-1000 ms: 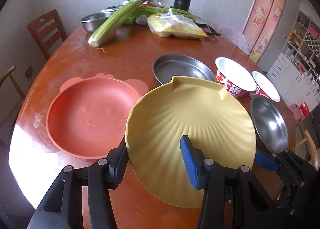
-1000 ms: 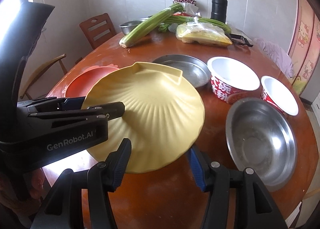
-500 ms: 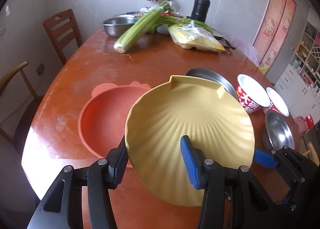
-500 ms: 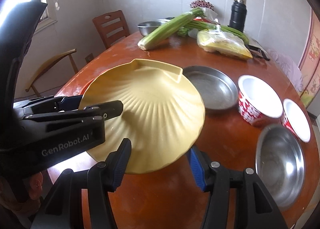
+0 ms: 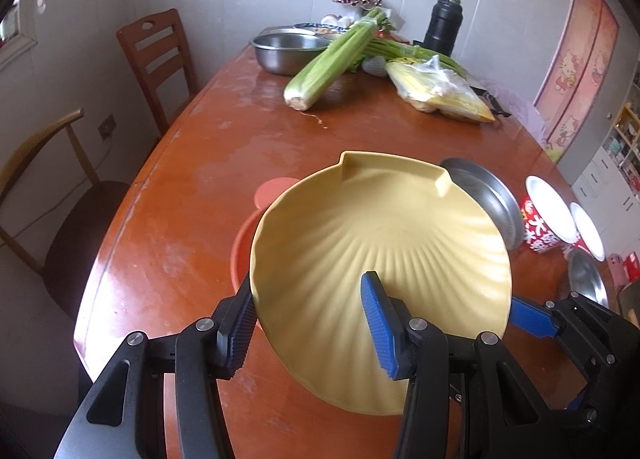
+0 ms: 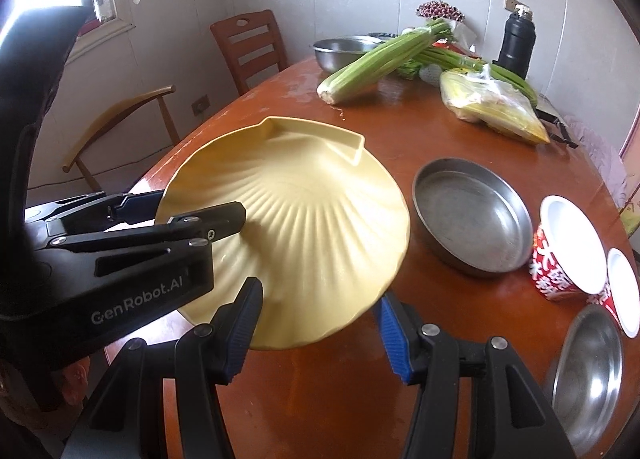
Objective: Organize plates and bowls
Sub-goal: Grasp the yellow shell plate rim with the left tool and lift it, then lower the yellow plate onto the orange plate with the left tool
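Yellow shell plate (image 5: 384, 231) is up off the tabletop (image 5: 192, 187), over the pink plate (image 5: 244, 243). Left hand-held gripper (image 5: 310, 323) and right hand-held gripper (image 6: 320, 323) each pinch its near rim. Looks light, stiff, slick plastic, so opposite rim grips seem safest.

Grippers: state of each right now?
Left gripper: shut on the yellow shell plate.
Right gripper: shut on the same plate.
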Demonstrator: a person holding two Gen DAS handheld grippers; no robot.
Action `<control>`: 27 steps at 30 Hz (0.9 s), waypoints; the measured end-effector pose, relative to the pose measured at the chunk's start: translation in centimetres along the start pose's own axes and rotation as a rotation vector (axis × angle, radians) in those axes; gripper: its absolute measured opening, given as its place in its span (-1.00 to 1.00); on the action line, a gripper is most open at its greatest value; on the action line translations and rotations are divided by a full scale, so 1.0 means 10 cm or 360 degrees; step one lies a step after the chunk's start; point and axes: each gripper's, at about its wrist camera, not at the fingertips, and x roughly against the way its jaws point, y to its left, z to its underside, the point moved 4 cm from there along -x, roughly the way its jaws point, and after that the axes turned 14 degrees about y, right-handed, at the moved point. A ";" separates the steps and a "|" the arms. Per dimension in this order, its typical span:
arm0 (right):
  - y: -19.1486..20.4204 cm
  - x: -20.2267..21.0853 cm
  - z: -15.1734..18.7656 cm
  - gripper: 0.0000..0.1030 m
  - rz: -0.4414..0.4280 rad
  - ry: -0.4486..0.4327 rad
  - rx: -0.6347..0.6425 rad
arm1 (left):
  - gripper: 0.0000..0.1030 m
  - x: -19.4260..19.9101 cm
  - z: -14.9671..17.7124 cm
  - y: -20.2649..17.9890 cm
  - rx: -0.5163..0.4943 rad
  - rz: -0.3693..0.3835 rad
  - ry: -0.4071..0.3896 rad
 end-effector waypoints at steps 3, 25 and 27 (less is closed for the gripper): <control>0.03 -0.05 -0.07 0.09 -0.0025 0.0024 0.0004 | -0.01 -0.04 -0.03 0.06 0.0008 -0.0008 0.0023; 0.09 -0.28 -0.27 0.09 -0.0060 0.0121 0.0003 | 0.03 -0.26 -0.20 0.23 0.0040 -0.0068 0.0108; 0.11 -0.31 -0.28 0.09 -0.0054 0.0138 0.0025 | 0.03 -0.28 -0.20 0.25 0.0053 -0.0076 0.0122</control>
